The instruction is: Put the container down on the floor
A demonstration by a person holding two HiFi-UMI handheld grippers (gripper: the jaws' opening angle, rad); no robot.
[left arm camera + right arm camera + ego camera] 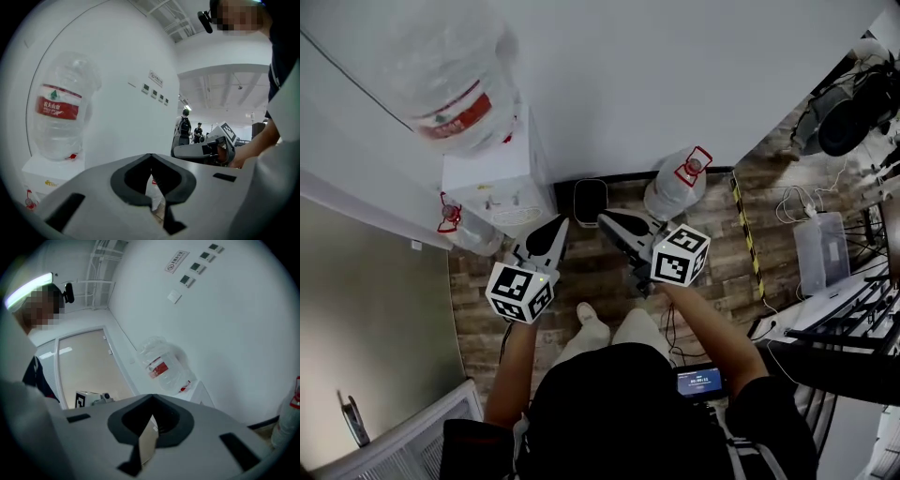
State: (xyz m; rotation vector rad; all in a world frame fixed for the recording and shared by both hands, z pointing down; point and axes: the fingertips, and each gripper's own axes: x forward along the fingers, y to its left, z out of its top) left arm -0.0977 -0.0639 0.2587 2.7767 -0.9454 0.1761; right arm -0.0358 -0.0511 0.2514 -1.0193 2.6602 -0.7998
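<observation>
**A:** Wood-plank floor, plain white wall, a boxy white water dispenser against it. What are the fingers doing?

**B:** Both pairs are pressed together on nothing. The left gripper and right gripper point side by side toward the dispenser.

**A:** And the container?

**B:** I take it to be the jug: clear ribbed plastic with a red label, seated neck-down on the dispenser to feed it, so well off the floor.

**A:** Anything else?

**B:** A left bottle stands beside the dispenser. A right bottle, red-handled, stands near a small dark-rimmed bin. The jug looks smooth and round, so probably slippery.
</observation>
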